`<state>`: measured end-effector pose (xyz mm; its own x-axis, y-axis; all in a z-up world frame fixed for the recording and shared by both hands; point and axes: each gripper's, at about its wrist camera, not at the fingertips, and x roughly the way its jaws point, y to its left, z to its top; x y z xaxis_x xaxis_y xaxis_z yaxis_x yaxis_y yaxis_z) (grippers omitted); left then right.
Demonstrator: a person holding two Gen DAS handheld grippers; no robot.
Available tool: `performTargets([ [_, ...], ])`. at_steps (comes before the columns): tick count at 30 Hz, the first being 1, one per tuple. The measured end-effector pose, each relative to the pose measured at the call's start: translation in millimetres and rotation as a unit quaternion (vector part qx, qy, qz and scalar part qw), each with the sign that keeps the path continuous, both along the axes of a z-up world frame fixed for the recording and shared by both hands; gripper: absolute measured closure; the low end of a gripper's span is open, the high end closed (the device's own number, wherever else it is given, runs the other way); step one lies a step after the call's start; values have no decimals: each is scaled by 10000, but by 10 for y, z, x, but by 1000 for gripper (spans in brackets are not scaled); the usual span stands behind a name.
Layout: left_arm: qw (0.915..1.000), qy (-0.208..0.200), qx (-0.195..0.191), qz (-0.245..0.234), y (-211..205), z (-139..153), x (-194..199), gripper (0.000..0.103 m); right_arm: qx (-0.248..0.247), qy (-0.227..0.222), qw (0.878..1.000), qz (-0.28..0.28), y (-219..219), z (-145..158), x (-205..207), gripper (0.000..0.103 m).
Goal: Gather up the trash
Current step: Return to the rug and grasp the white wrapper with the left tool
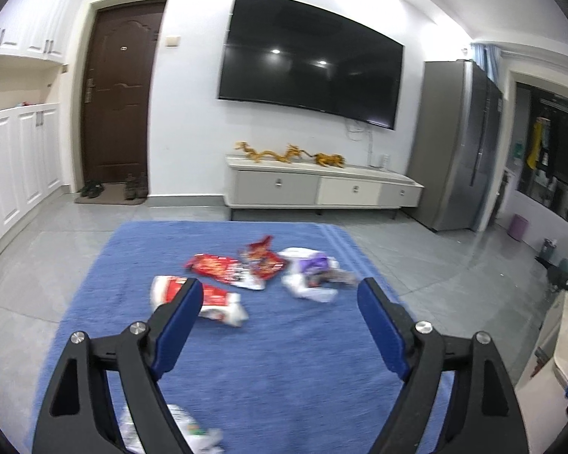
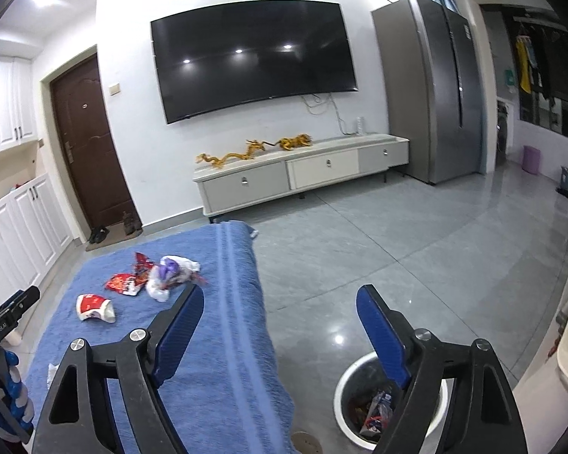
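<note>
Blue cloth (image 1: 284, 359) covers my table, and wrappers are left on it: two red packets (image 1: 217, 266), a red-and-white one (image 1: 216, 300), a purple-white wad (image 1: 314, 272). My bin (image 2: 354, 374) on the floor already holds some. Left tongs (image 1: 280, 291) and right tongs (image 2: 280, 295) both gape wide, empty; I judge I'm about midway.

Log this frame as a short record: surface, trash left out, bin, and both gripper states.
surface: blue cloth over a table
trash on cloth: red and white wrapper, two red wrappers, purple and white wrapper, one more at the near edge
bin: white trash bin on the floor, wrappers already inside
left gripper: open, empty
right gripper: open, empty
</note>
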<state>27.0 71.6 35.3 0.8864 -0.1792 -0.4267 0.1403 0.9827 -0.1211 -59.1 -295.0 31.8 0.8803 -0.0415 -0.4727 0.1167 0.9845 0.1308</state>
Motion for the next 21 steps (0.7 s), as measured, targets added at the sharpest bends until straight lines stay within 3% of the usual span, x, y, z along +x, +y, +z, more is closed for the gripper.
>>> performTargets([
  [7, 9991, -55, 138, 408, 614, -104, -188, 18, -90, -4, 9994, 343, 256, -19, 114, 18],
  [11, 9988, -35, 278, 414, 817, -219, -342, 18, -80, 78, 9984, 553, 377, -92, 227, 18],
  [21, 9946, 663, 792, -89, 711, -910, -663, 18, 55, 329, 9933, 1104, 707, -344, 381, 18],
])
